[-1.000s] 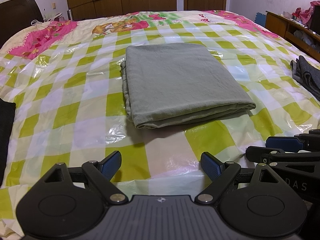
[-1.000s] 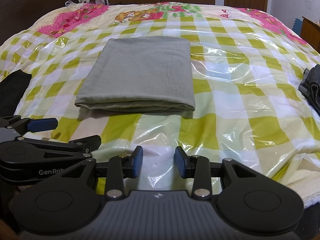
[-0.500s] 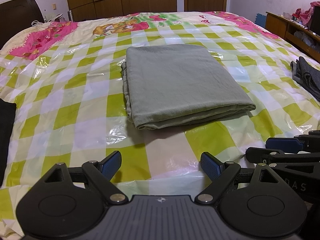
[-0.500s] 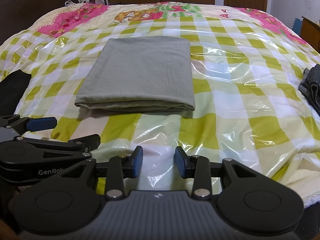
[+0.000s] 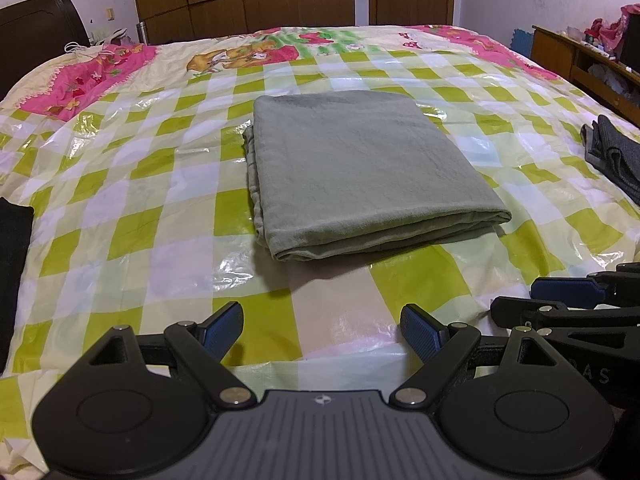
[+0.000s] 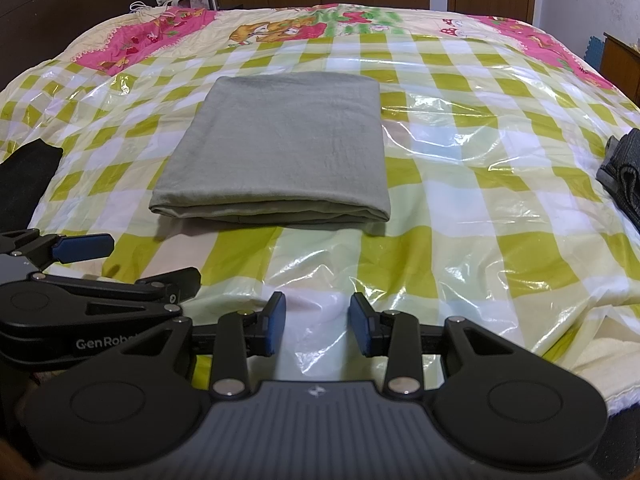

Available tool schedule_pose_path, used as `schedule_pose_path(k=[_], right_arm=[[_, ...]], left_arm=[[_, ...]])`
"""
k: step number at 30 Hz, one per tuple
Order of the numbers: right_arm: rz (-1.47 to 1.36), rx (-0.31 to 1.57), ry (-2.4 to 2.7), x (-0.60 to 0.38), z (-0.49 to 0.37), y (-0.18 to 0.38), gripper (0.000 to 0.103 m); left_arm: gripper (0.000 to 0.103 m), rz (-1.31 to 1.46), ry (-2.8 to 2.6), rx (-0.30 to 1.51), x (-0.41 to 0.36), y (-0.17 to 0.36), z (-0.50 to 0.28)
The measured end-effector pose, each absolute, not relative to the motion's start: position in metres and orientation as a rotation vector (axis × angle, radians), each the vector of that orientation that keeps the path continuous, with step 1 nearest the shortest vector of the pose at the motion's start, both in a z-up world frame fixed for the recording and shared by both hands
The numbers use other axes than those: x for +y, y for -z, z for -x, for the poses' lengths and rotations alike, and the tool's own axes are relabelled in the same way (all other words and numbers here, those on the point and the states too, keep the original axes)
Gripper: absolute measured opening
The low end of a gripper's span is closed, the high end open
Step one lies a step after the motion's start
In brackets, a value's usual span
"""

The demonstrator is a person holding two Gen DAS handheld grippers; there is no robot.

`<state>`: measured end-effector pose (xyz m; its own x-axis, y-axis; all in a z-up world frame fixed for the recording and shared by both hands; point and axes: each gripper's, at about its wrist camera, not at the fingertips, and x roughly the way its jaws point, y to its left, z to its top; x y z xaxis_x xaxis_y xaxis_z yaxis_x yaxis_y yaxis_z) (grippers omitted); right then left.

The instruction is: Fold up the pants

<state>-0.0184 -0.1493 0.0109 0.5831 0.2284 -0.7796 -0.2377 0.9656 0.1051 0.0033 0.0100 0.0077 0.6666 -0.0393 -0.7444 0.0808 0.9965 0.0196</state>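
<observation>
Grey-green pants [image 5: 360, 168] lie folded into a flat rectangle in the middle of the bed, also in the right wrist view [image 6: 280, 148]. My left gripper [image 5: 322, 330] is open and empty, low over the near edge of the bed, well short of the pants. My right gripper [image 6: 316, 322] is open with a narrower gap, also empty, beside it. The right gripper shows at the left view's right edge [image 5: 568, 300]. The left gripper shows at the right view's left edge [image 6: 84, 248].
The bed carries a green-and-white checked plastic sheet [image 5: 140, 220]. A dark grey garment [image 5: 612, 156] lies at its right edge and a black one [image 6: 24, 176] at its left. A wooden shelf [image 5: 580, 60] stands to the right, wardrobes behind.
Both views have dipped slightly, so the pants sit a little higher and farther in frame. The pants and both jaw openings are unchanged.
</observation>
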Motion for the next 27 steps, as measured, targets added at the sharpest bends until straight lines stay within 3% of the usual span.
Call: schedule_pose_path(k=[27], right_arm=[[0.013, 0.909, -0.27, -0.1463, 0.0189, -0.0115, 0.037]], left_arm=[[0.093, -0.058, 0.064, 0.836, 0.007, -0.0083, -0.0023]])
